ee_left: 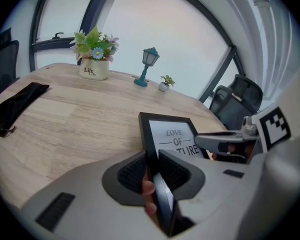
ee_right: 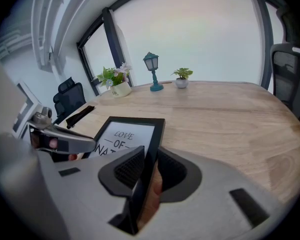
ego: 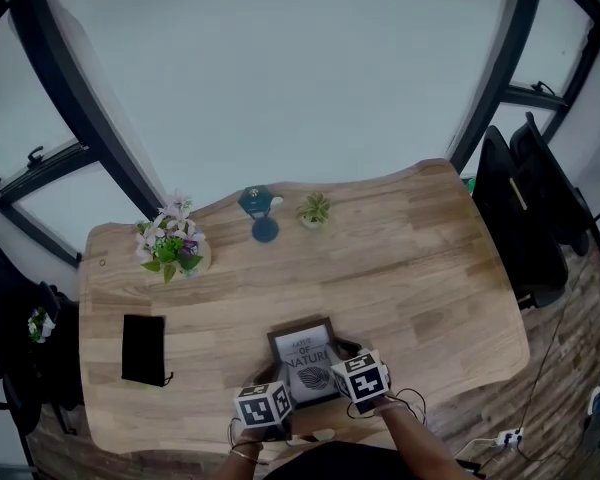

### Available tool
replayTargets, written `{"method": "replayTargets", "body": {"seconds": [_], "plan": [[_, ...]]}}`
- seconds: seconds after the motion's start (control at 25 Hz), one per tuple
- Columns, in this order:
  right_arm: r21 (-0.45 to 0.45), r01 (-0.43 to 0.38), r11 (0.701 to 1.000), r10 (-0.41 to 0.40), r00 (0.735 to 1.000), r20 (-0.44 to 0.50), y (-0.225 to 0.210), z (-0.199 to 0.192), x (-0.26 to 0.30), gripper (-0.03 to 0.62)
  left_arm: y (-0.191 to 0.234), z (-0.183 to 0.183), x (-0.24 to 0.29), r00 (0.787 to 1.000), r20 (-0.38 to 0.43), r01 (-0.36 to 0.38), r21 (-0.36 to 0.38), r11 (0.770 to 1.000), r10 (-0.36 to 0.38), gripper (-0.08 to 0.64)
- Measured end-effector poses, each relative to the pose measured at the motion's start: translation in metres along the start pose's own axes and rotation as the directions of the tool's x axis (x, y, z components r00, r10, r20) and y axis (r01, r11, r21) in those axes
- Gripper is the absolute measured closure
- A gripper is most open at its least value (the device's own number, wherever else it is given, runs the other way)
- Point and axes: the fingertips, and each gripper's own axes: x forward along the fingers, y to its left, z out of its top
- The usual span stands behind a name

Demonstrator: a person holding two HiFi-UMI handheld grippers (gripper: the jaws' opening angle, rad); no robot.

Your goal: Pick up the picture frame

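A black picture frame reading "Love of Nature" is at the near edge of a wooden table. The left gripper has its jaws clamped on the frame's left side, and the right gripper on its right. A flower pot stands far left, and a black pouch lies near left.

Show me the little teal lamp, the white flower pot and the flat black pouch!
small teal street-lamp ornament (ee_left: 150,57): left gripper view, its lantern head.
white ceramic flower pot (ee_left: 94,70): left gripper view, its printed front.
flat black fabric pouch (ego: 143,348): head view, its middle.
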Motion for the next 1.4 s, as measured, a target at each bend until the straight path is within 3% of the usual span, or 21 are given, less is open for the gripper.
{"method": "replayTargets", "body": {"seconds": [1.4], "plan": [[0.018, 0.084, 0.996, -0.086, 0.977, 0.195, 0.016, 0.018, -0.078, 0.52, -0.037, 0.016, -0.072, 0.983, 0.168, 0.057, 0.117, 0.991, -0.077, 0.491]]}}
